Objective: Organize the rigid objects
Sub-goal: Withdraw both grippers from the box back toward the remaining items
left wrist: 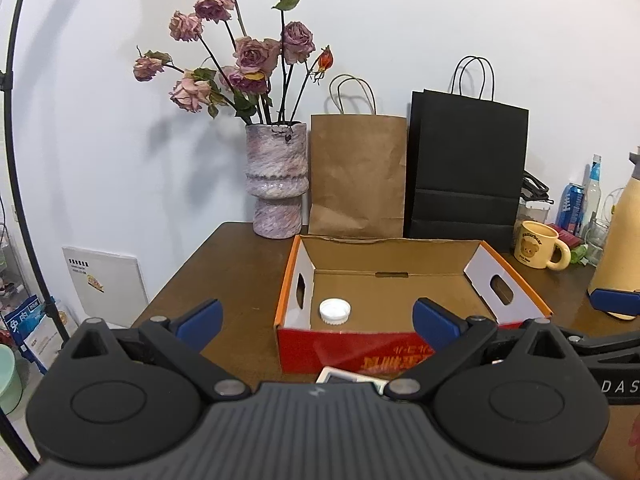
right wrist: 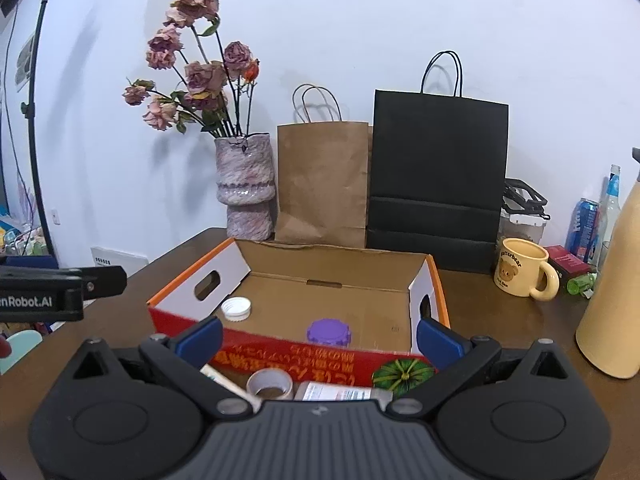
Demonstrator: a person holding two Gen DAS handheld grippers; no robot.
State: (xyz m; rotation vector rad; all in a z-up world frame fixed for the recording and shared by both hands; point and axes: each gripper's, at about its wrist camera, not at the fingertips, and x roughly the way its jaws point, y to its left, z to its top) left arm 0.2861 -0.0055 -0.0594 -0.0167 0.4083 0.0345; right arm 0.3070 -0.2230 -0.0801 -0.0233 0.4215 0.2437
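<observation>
Left claw [left wrist: 318,322] spread wide, grasping nothing; the cardboard box [right wrist: 328,264] on the table [right wrist: 500,320] holds a white cap [right wrist: 236,309] and purple cap [right wrist: 329,332] — right claw [right wrist: 320,340] likewise released, with tape roll [right wrist: 270,385] and small pumpkin [right wrist: 402,374] near it.

White wall [left wrist: 400,20] behind; dark wooden table [left wrist: 224,264]; black light stand [left wrist: 16,120] at left.

Left tool [left wrist: 318,322] and right tool [right wrist: 320,340]: black linkages, silver pivot screws, blue fingertip pads [left wrist: 200,322], ribbed grey housing; white lettering on side.
</observation>
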